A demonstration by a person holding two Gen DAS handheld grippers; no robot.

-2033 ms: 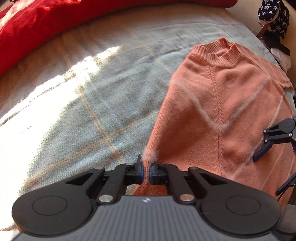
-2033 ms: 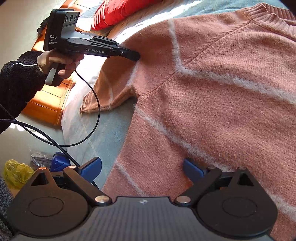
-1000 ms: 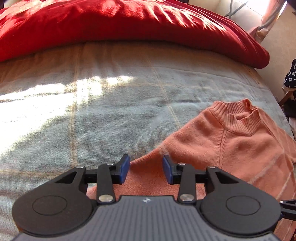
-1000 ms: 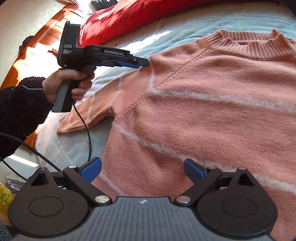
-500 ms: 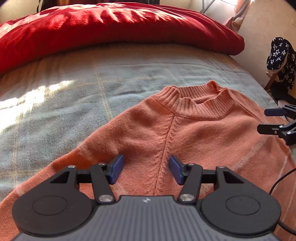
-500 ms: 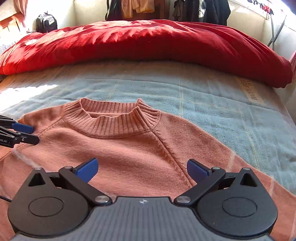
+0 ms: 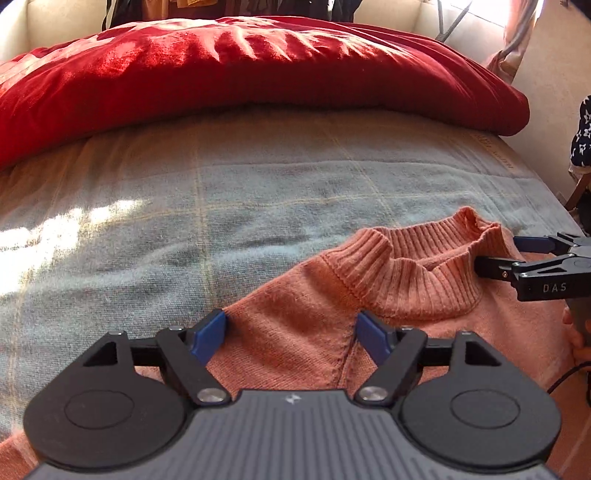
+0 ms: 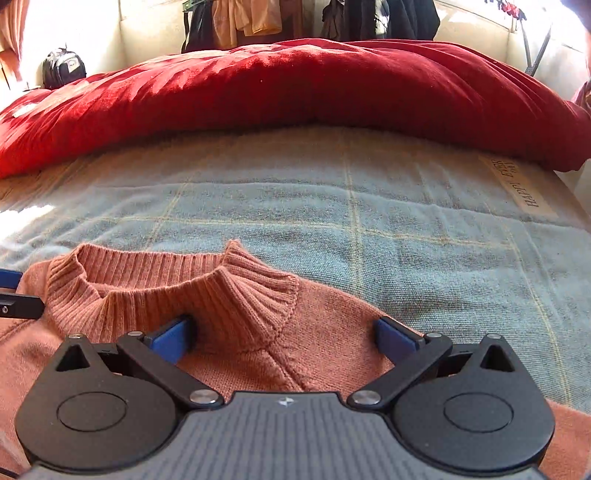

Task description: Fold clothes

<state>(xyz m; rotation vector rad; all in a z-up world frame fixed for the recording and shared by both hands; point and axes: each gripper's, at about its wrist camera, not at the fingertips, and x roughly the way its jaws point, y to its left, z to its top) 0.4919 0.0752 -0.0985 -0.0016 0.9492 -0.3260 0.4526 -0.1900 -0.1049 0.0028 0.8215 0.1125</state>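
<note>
A salmon-pink knit sweater (image 7: 295,343) (image 8: 325,343) with a ribbed collar (image 7: 413,273) (image 8: 173,288) lies flat on the bed, neck toward the far side. My left gripper (image 7: 293,334) is open, its blue pads straddling the sweater's left shoulder seam. My right gripper (image 8: 284,338) is open too, over the right shoulder beside the collar; in the left wrist view my right gripper (image 7: 496,254) comes in from the right at the collar's edge. Nothing is held in either one.
A grey-blue checked blanket (image 7: 221,206) (image 8: 406,229) covers the bed. A bulky red duvet (image 7: 258,66) (image 8: 295,85) is heaped along the far side. Clothes (image 8: 258,22) hang behind it, a black backpack (image 8: 62,68) at far left, a star-print cloth (image 7: 581,136) at right.
My left gripper let go of the sleeve, opened, and moved up to the left shoulder. My right gripper swung from the sweater's body up to the right shoulder by the collar.
</note>
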